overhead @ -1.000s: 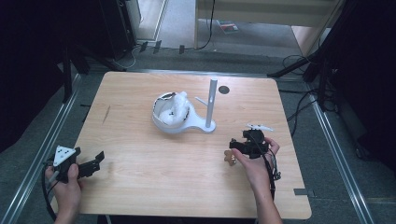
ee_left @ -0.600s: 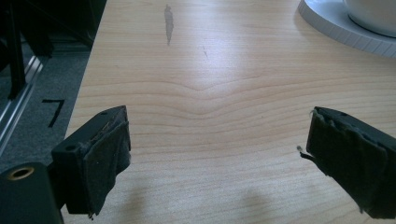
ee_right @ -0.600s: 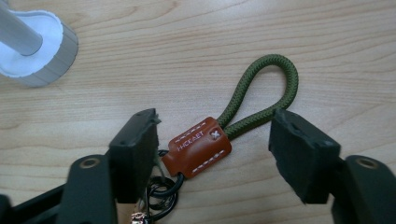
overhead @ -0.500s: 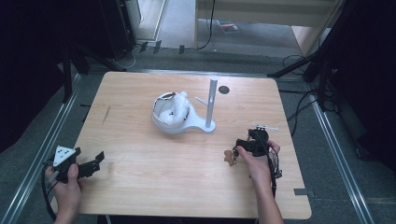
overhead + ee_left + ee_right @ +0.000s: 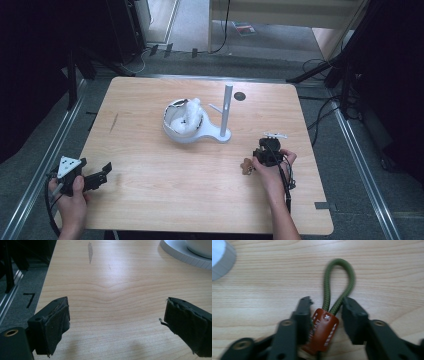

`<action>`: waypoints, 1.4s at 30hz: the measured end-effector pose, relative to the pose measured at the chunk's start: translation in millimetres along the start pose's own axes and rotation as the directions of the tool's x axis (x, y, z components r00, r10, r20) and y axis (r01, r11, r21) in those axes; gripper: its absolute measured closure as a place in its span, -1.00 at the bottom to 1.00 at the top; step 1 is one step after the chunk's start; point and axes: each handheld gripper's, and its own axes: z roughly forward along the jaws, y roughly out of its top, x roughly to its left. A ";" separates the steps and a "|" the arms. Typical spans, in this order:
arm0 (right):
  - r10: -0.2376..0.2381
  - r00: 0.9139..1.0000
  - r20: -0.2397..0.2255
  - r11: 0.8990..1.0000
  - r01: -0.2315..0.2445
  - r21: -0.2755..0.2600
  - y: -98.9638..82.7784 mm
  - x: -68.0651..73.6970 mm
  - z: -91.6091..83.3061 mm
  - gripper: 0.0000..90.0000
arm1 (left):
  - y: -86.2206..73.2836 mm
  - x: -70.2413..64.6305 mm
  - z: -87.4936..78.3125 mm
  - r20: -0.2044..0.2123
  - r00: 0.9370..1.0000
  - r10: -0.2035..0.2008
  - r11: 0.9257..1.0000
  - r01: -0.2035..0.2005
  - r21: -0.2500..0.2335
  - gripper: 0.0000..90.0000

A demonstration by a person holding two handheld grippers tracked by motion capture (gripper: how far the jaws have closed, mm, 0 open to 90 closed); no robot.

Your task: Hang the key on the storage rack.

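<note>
Right tool (image 5: 325, 307) closing astride brown-tagged green cord loop (image 5: 338, 281) on counter (image 5: 150, 150), apparently ungripped, for pickup; left tool (image 5: 117, 322) parked open.

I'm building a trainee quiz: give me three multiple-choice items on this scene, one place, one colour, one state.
1. Where does the strap lie, relative to the white stand? A in its bowl; B on the table to its right; C on its post.
2. The strap's cord loop is: A green; B red; C white.
3. The left tool is: A shut on the strap; B open, empty; C shut, empty.
Key: B, wood shows under the strap; A, the loop is olive green; B, its jaws stand wide apart over bare wood.
</note>
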 end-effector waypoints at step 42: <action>-0.055 0.989 -0.135 0.898 -0.010 -0.441 -6.5 8.0 -72.3 0.65 | 0.1 1.2 0.2 0.005 1.000 -0.007 1.000 0.007 0.001 -0.85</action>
